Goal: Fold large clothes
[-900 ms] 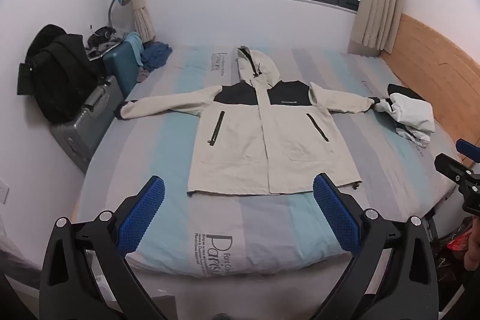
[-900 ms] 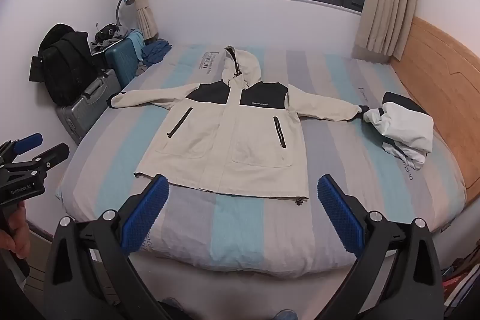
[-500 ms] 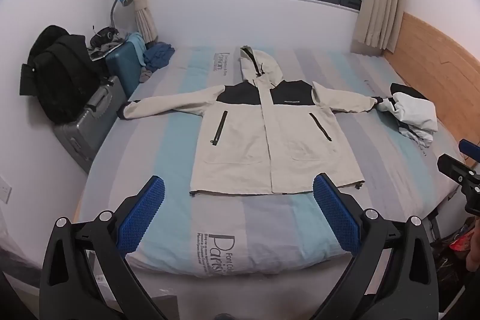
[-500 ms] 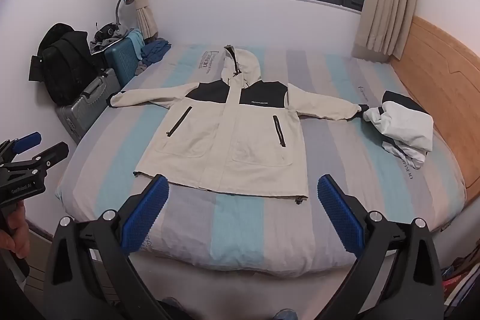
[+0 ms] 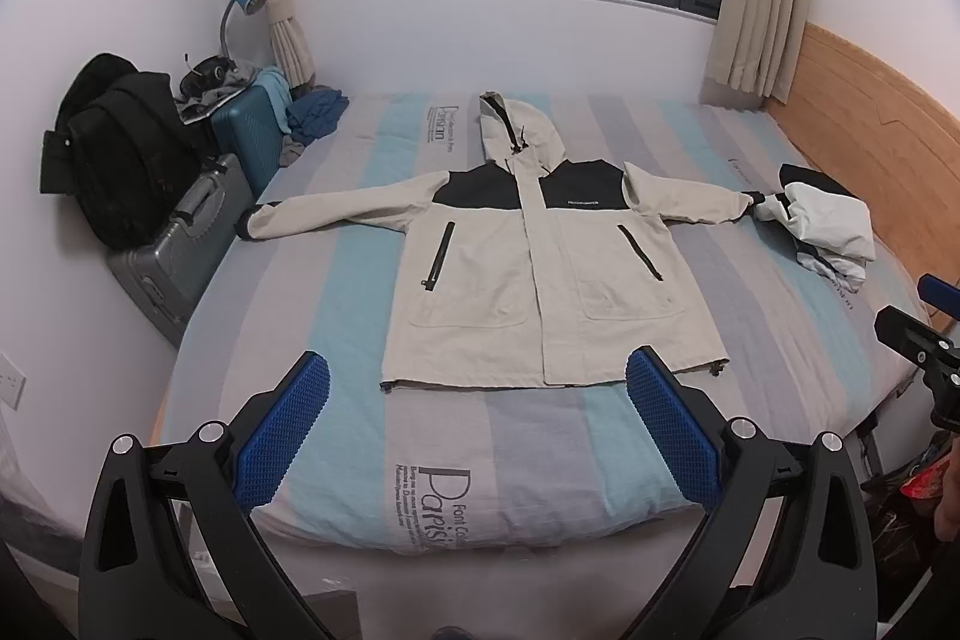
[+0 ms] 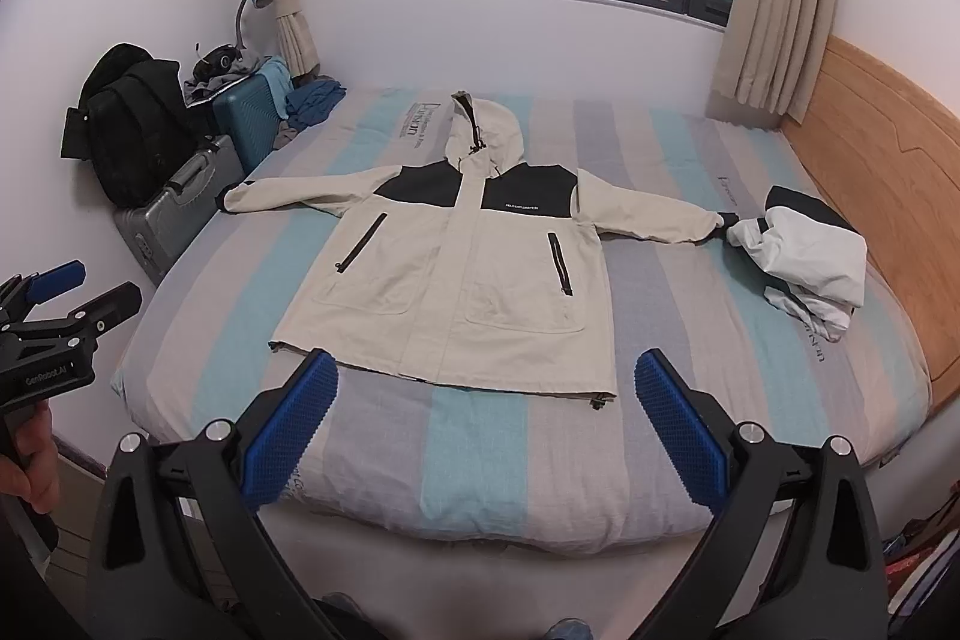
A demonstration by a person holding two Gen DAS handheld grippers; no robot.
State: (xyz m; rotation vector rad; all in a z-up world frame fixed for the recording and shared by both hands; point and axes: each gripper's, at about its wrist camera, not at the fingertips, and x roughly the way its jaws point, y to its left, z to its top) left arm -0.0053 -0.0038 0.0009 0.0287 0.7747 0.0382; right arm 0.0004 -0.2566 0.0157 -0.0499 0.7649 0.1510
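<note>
A cream hooded jacket (image 5: 540, 274) (image 6: 462, 274) with black shoulder panels lies flat and face up on the striped bed (image 5: 300, 316) (image 6: 690, 340), sleeves spread to both sides, hood toward the far wall. My left gripper (image 5: 478, 376) hovers open above the bed's near edge, short of the jacket's hem, nothing between its blue pads (image 5: 282, 424). My right gripper (image 6: 486, 376) is open too, near the hem, with its blue pads (image 6: 681, 424) bare. Each gripper shows at the edge of the other's view.
A folded white and black garment (image 5: 822, 226) (image 6: 804, 250) rests at the bed's right side by the wooden headboard (image 6: 888, 196). Suitcases (image 5: 198, 232) and a black backpack (image 5: 126, 160) stand by the left wall. Blue clothes (image 5: 318, 112) lie at the far left corner.
Both views have crept slightly closer to the bed. The jacket lies as before and both grippers stay open.
</note>
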